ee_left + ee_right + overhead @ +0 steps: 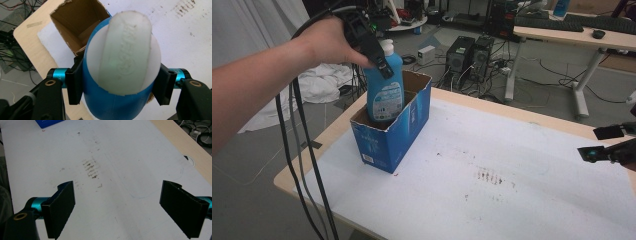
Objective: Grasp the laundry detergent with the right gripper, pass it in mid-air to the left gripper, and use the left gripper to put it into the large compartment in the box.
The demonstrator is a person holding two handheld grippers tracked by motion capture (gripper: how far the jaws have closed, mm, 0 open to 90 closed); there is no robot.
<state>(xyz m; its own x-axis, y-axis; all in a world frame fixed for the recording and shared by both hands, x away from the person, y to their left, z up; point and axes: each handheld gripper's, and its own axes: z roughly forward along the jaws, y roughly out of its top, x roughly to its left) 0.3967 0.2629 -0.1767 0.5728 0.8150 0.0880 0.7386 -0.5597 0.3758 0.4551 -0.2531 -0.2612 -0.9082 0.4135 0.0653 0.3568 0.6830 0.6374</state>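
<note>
Bottle (384, 92) of blue liquid stands upright in your left gripper (117, 85), long axis vertical, white cap (127, 50) up, its base down inside the open blue box (387, 137) at the table's (512, 190) left end. Your jaws clamp its sides. Your right gripper (125, 205) hangs wide open, holding nothing, over the white tabletop.

Stained white table sheet (512, 165), computer towers (469, 55) behind.

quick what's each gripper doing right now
left gripper: shut on the blue plastic bottle with a white cap, partly inside the blue cardboard box.
right gripper: open, holding nothing, above the white table.
</note>
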